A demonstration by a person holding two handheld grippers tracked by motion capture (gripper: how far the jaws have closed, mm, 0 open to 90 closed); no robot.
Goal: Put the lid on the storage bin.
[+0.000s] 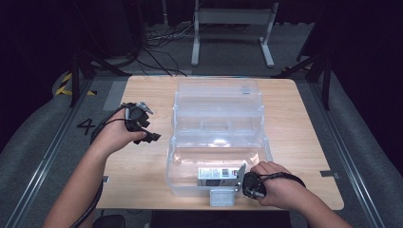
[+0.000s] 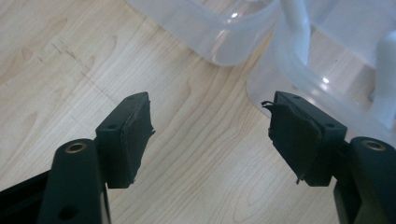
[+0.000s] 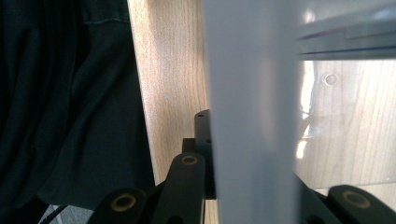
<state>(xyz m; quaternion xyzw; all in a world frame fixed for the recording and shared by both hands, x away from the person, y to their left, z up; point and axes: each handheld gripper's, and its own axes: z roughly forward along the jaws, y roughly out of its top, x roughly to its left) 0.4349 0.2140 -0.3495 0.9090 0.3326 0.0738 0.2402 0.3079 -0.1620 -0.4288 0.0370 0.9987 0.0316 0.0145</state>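
A clear plastic tiered storage box [image 1: 217, 113] stands open in the middle of the wooden table [image 1: 142, 166]. A small labelled carton [image 1: 216, 174] lies in its near bottom tub. My left gripper [image 1: 151, 137] hovers left of the box. In the left gripper view it [image 2: 210, 128] is open over bare wood, with the box's rounded corner [image 2: 224, 44] just ahead. My right gripper [image 1: 237, 187] is at the box's front edge. Its jaws [image 3: 252, 121] stand shut on either side of the translucent front latch flap [image 3: 254, 93], which hangs at the table's edge [image 1: 222, 197].
The table's near edge [image 3: 140, 93] runs right beside the right gripper, with the person's dark clothing [image 3: 70, 102] beyond it. A metal stand [image 1: 233, 28] and cables [image 1: 157, 42] are on the floor behind the table. Bare wood lies left and right of the box.
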